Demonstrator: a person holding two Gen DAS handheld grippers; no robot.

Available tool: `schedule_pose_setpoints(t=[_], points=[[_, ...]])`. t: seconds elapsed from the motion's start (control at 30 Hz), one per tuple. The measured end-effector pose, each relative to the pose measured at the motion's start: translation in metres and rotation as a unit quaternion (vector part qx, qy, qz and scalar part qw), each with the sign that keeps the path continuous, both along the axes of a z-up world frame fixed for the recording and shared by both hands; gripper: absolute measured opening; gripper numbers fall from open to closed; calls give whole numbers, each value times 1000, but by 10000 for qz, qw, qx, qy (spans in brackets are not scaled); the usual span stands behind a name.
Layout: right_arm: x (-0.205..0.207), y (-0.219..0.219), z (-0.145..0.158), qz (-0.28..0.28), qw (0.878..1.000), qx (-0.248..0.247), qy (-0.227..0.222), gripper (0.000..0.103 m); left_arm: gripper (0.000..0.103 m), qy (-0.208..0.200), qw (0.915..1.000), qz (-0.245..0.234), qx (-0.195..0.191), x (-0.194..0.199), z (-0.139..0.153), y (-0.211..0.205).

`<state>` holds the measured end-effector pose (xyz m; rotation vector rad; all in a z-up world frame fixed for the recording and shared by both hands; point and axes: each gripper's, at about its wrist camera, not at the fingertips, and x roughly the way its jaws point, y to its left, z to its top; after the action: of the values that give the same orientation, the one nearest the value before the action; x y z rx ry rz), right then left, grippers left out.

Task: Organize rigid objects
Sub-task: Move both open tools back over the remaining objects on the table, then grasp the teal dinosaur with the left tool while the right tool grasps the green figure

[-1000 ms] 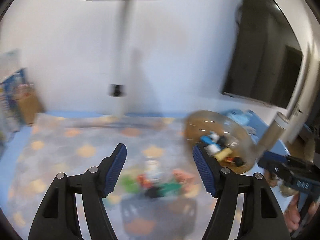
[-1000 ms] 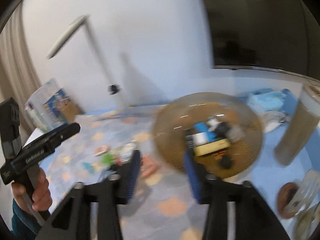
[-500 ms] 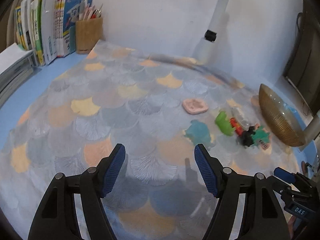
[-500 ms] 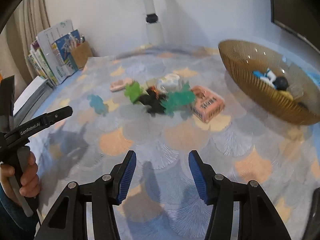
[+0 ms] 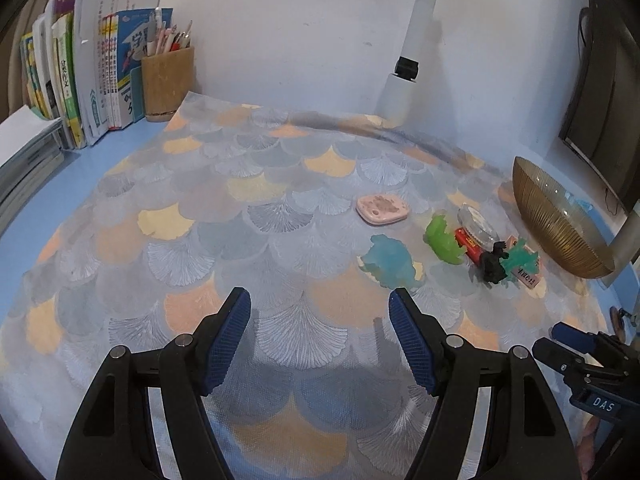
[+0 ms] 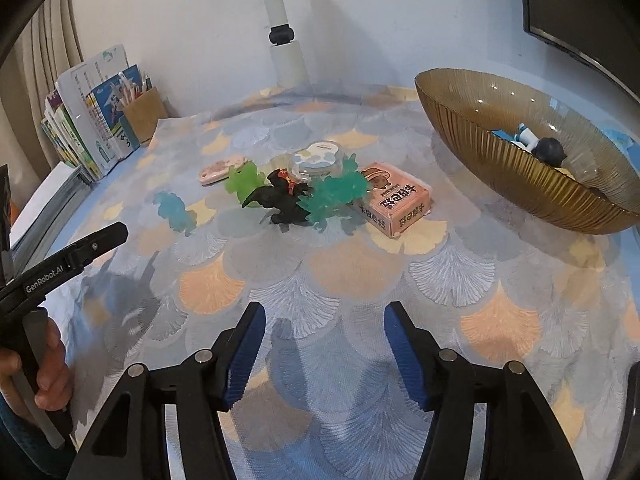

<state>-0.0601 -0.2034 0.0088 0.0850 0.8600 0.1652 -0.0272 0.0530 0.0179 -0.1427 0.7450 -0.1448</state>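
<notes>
My left gripper point(image 5: 319, 336) hangs over the near part of the desk point(image 5: 24, 208) with its jaws spread wide and nothing between the blue pads point(image 5: 226, 340). My right gripper point(image 6: 323, 354) is the same: jaws wide apart, empty, low over the patterned mat point(image 6: 360, 264) near the desk's front edge. In the right wrist view I can see my left hand point(image 6: 44, 376) wrapped round the other gripper's handle at the left edge.

Beyond the right gripper, toward the middle of the mat, lies the cluster of toys. A black dinosaur point(image 6: 280, 196) lies touching a teal dinosaur point(image 6: 336, 194) on its right and a green dinosaur point(image 6: 245, 180) on its left. Behind them sits a round clear case point(image 6: 316, 162). A pink box point(image 6: 396, 200) lies just beside the teal one, on the side toward the bowl. A pale blue dinosaur point(image 6: 176, 210) lies apart, nearer the desk's left edge, and a flat pink piece point(image 6: 218, 170) lies behind the green one.

The amber glass bowl point(image 6: 480, 156) stands near the desk's right edge, well clear of the pink box, with several small items in it that I can't make out well. At the far left corner stand books point(image 5: 80, 72) and a pen holder point(image 5: 168, 80), and a white lamp post point(image 5: 408, 68) rises by the back edge.
</notes>
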Motion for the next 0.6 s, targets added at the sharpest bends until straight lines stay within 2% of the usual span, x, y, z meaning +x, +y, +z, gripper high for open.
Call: schedule_pose_setpoints(t=[0.27,0.37,0.43,0.53,0.6], points=[[2,-4,0,-94,9999,63,25,60,70,41,9998,-171,59,0,0,-5],[1,-5,7,-60,9998,179,-49,60,70,180,9994,-309,33,6,0,-6],[8,-5,16,4,9994,350,-1,60,70,273,9988,-409,-84,13,3,-8],[26,-7,30,-235,9990,369,-7,60,70,364,9972,-624,-191,27,9,-18],[42,-11,33,-305,9986,423,4,57,70,410,9964,-726,-135,38,9,-27]])
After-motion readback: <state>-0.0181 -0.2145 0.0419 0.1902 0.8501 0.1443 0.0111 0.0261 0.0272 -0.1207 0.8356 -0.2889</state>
